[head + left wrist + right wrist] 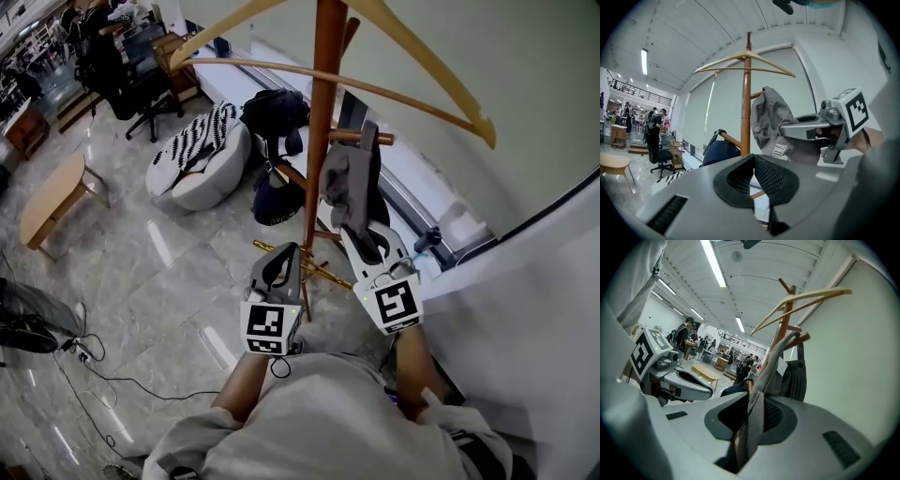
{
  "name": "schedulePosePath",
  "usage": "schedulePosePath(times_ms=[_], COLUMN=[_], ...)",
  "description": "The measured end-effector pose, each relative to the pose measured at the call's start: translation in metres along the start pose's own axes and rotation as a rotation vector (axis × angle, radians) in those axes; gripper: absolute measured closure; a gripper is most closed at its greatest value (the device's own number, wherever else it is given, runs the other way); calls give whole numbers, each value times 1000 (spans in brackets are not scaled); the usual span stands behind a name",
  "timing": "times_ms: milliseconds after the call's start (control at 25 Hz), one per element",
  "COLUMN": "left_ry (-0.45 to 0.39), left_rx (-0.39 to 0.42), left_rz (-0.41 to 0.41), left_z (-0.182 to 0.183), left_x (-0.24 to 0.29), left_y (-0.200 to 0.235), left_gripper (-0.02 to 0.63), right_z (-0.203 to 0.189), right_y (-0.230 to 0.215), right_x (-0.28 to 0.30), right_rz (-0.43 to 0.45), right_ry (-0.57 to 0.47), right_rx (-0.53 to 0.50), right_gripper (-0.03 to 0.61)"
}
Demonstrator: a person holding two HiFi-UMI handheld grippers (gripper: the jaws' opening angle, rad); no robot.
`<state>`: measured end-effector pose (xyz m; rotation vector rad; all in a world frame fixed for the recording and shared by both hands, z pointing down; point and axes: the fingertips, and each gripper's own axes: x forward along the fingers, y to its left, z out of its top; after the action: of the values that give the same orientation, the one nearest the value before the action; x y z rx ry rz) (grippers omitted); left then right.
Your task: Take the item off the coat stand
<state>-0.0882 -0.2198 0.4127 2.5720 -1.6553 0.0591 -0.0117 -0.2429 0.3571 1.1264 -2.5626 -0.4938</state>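
Two grippers, both close in front of the person. The left gripper (pixel 289 251) is clenched on nothing: its own view shows the pads meeting at the tip (pixel 751 156) with only the pole behind them. The right gripper (pixel 361 234), at about 1 o'clock, is clamped on the grey cap (pixel 347 183). Its own view shows a fold of cap fabric (pixel 764 385) pinched between the pads (pixel 757 401), a contact the head view hides under the cloth. One cap only, hanging from a short peg on the right side of the single coat stand (pixel 319 122) at 12 o'clock. The left gripper view alone shows the cap's crown (pixel 771 122) side-on, with pale print low on it and the right gripper reaching in from 3 o'clock. One wooden hanger (pixel 427 61) rides the top of the pole. Two dark items hang on the stand's far side, a black bag (pixel 275 111) and a navy one (pixel 275 204) below it. Farther, on the floor at 10 o'clock and seen only from the head: one beanbag (pixel 202 173) and one low wooden table (pixel 52 202). People in the far hall show only in the gripper views.
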Motion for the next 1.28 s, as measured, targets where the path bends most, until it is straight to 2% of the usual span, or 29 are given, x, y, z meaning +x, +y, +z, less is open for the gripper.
schedulePosePath(times_ms=[320,560,960,1280], left_ry=[-4,2,13,37], left_rx=[6,11,26,49], left_rz=[-41,-120,-307,-504], left_z=[-1,3,-18,-27], left_x=[-3,16,46,66], left_y=[7,-8,-69,-152], left_gripper=[603,603,603,603], right_z=[4,-1,-41,-81], right_y=[-1,-19,-39,-56], right_x=[-3,-15,-72,-146], right_rz=[-67,-146,-314,-506], right_ry=[8,28,84,143], right_rx=[12,29,87,170], right_gripper=[531,535,535,541])
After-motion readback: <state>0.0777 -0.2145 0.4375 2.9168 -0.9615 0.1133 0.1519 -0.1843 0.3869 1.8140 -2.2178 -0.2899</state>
